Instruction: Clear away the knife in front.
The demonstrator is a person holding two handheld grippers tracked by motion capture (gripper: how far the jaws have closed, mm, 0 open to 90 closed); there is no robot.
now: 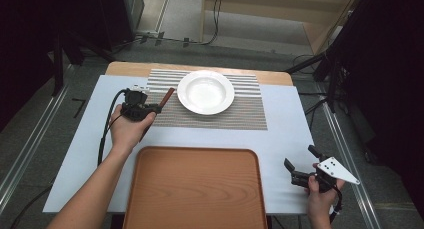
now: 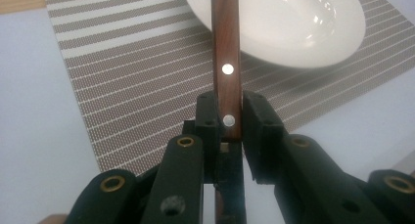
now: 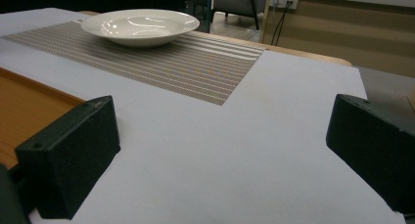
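the thing in play looks to be a wooden handle (image 2: 226,53), dark brown with two bright rivets, probably the grip of a table knife or similar utensil; what's at the far end i can't tell. in the high view it sits left of centre, over the left edge of the striped placemat (image 1: 240,111), its long axis slanting up and to the right toward the white plate (image 1: 205,91), its tip just beside the plate's left rim. in the left gripper view the handle runs straight up the middle of the frame and crosses in front of the plate.

the left hand-held gripper (image 2: 226,117) is clamped narrow on that handle near its lower rivet, jaws pressed to either side. it's clearly the nearer hand to plate and mat.

the right hand-held gripper (image 1: 300,164) is at the lower right of the high view, above the pale surface (image 1: 290,134) right of the wooden tray (image 1: 195,186), jaws spread wide, holding nothing, well apart from the handle.
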